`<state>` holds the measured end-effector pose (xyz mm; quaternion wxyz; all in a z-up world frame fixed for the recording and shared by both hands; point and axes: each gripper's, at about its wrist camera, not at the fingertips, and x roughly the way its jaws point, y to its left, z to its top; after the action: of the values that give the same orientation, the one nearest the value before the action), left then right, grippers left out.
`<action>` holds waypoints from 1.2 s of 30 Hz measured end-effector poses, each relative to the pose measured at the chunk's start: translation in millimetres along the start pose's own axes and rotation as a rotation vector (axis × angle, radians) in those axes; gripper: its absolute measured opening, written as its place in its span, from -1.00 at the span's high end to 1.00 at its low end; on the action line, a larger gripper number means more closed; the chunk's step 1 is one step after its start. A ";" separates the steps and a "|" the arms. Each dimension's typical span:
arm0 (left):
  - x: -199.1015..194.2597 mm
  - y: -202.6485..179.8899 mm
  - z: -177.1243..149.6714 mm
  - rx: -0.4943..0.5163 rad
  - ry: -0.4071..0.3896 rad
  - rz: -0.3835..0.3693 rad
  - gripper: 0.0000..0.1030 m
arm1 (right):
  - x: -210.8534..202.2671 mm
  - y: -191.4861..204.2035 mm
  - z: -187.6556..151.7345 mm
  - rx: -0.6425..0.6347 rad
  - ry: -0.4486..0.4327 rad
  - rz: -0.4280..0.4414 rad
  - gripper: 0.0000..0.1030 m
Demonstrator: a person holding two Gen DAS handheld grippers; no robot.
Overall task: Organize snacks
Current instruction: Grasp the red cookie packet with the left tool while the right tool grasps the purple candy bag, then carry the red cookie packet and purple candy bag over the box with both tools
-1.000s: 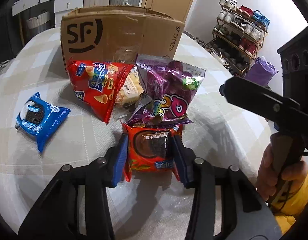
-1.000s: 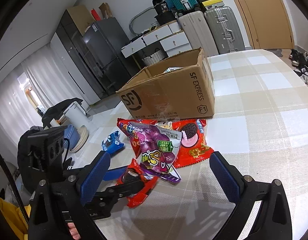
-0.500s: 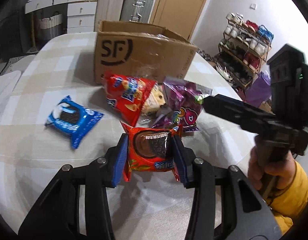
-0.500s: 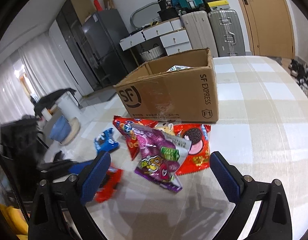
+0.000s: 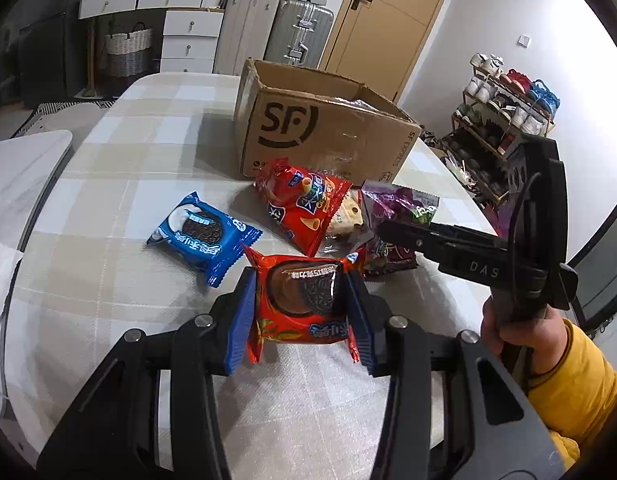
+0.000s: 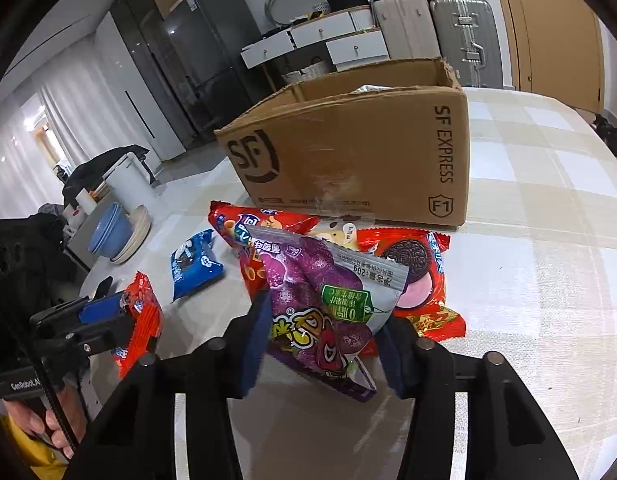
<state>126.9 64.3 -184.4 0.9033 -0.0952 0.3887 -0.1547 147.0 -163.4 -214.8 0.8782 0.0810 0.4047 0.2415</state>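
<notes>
**Snacks gripped on both sides, box waiting behind**

Tablecloth [image 5: 108, 280] in pale checks spreads across the whole table. On it, at the far side, stands the open cardboard box [image 6: 348, 152] printed with a courier logo, something pale showing just above its rim. Against the box's front wall lies a loose heap of packets: a red cone-snack bag [image 5: 304, 208] on the left, a red cookie packet with pink filling [image 6: 416, 276] on the right, a cream-coloured packet half buried between them. A blue cookie packet [image 5: 200, 236] lies alone on the cloth, left of the heap and apart from it.

The right gripper [image 6: 324, 344] is closing its jaws on the purple snack bag [image 6: 324, 292] — the blue pads sit against both sides and the bag crumples between them, its upper end resting over the heap. The left gripper [image 5: 304, 312] is clamped narrow on an orange-red cookie packet [image 5: 304, 304], held clear of the cloth, nearer than the heap. A hand [image 5: 516, 320] in a yellow sleeve grasps the right gripper's handle.
</notes>
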 end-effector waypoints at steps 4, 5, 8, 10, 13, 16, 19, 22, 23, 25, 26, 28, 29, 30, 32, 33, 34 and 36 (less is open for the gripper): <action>-6.9 -2.6 -0.9 0.003 -0.011 0.005 0.21 | -3.7 -2.5 -3.0 0.023 -0.005 0.010 0.20; -10.2 -3.0 -1.2 0.003 -0.016 0.008 0.21 | -6.7 -4.4 -3.7 0.032 -0.013 0.019 0.20; -19.3 -4.1 -1.6 0.002 -0.031 0.015 0.21 | -20.2 -6.1 -4.6 0.047 -0.048 0.033 0.21; -25.9 -5.5 -1.3 0.002 -0.041 0.021 0.21 | -30.2 -4.3 -5.0 0.047 -0.067 0.039 0.21; -38.4 -9.1 -1.1 0.007 -0.060 0.032 0.21 | -50.0 -0.8 -3.4 0.039 -0.106 0.045 0.21; -52.5 -15.5 1.0 0.017 -0.092 0.046 0.21 | -72.3 3.5 -0.7 0.027 -0.149 0.059 0.21; -66.6 -24.0 3.9 0.028 -0.121 0.066 0.21 | -96.4 11.3 1.3 0.012 -0.196 0.073 0.21; -83.6 -31.5 8.8 0.035 -0.152 0.064 0.21 | -121.9 21.4 2.2 -0.012 -0.247 0.086 0.21; -89.5 -34.5 10.6 0.039 -0.163 0.065 0.21 | -129.9 24.3 2.4 -0.020 -0.260 0.091 0.21; -99.6 -39.7 15.2 0.042 -0.181 0.067 0.21 | -147.4 30.7 3.1 -0.035 -0.294 0.091 0.21; -105.2 -43.0 18.3 0.043 -0.189 0.070 0.21 | -153.7 33.3 3.0 -0.038 -0.306 0.094 0.21; -116.5 -47.8 25.8 0.037 -0.204 0.069 0.21 | -169.0 38.6 3.3 -0.046 -0.333 0.103 0.21; -121.9 -49.9 29.4 0.033 -0.210 0.068 0.21 | -176.5 41.6 3.0 -0.051 -0.348 0.103 0.21; -124.6 -50.3 32.5 0.029 -0.215 0.067 0.21 | -184.4 44.6 2.7 -0.056 -0.362 0.103 0.21; -136.7 -52.5 39.5 0.016 -0.234 0.061 0.21 | -198.7 50.1 1.8 -0.064 -0.388 0.101 0.21; -143.8 -54.0 41.8 0.011 -0.247 0.052 0.21 | -206.2 52.0 0.7 -0.068 -0.401 0.101 0.21; -150.3 -55.9 43.4 0.011 -0.259 0.048 0.21 | -213.5 53.5 -0.8 -0.071 -0.415 0.100 0.21; -160.9 -60.7 46.4 0.023 -0.282 0.054 0.21 | -224.8 55.7 -4.3 -0.076 -0.434 0.097 0.21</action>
<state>43.8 66.9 -26.9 0.9538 -0.0953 0.2587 -0.1197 -1.1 -225.3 -47.8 0.9345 0.1175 0.1925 0.2756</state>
